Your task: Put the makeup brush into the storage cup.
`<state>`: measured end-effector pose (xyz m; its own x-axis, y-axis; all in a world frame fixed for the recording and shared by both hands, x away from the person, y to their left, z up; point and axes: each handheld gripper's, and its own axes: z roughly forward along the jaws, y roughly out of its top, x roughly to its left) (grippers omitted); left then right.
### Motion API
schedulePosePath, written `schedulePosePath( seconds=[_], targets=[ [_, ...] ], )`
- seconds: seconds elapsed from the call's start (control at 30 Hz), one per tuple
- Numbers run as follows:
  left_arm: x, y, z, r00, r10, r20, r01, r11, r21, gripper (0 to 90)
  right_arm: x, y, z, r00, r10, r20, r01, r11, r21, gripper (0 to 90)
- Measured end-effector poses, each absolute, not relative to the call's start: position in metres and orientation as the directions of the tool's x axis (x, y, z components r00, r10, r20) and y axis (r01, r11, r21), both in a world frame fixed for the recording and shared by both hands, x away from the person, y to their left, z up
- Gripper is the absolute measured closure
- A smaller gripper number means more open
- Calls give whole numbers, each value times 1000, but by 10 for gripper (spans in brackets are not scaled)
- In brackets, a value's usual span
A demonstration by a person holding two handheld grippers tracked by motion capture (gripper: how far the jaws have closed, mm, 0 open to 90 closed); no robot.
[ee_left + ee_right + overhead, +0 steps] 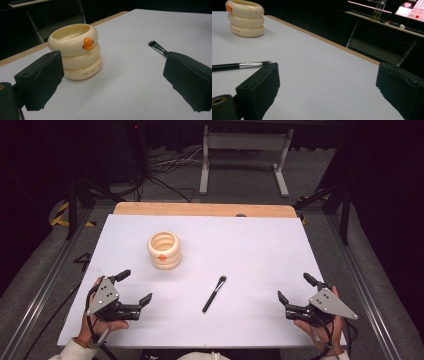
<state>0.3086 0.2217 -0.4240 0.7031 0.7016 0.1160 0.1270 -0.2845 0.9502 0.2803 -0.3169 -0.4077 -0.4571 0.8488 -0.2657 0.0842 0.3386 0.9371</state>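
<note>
A cream ringed holder [164, 250] with a small orange duck bill stands upright on the white table, left of centre. It looms close in the left gripper view [76, 51] and sits far left in the right gripper view [245, 18]. A black makeup brush [214, 294] lies flat mid-table, its bristle tip [157, 47] pointing away from me; the right gripper view shows its silver ferrule [249, 64]. My left gripper [134, 287] rests open at the front left, empty. My right gripper [296, 288] rests open at the front right, empty.
The white table top [250, 250] ends in a wooden strip [200, 209] at the far edge. Beyond it stand a grey metal frame [245, 150] and floor cables. A bottle [378, 11] and a lit screen sit on a distant desk.
</note>
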Motion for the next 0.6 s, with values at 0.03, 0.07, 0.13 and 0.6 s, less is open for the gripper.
schedulePosePath(
  seconds=[0.03, 0.07, 0.13, 0.6],
  targets=[
    [309, 222, -424, 703, 702, 116, 127, -284, 950, 44, 280, -317, -408, -457, 849, -266, 84, 339, 937, 61],
    [309, 220, -424, 699, 705, 122, 135, -298, 945, 44, 281, -317, -408, -455, 849, -271, 90, 346, 934, 61],
    [309, 218, -425, 704, 700, 121, 139, -303, 943, 45, 282, -317, -410, -455, 846, -276, 97, 356, 930, 62],
    [315, 191, -413, 747, 653, 126, 181, -382, 906, 80, 288, -314, -415, -458, 843, -284, 132, 380, 916, 63]
  ],
)
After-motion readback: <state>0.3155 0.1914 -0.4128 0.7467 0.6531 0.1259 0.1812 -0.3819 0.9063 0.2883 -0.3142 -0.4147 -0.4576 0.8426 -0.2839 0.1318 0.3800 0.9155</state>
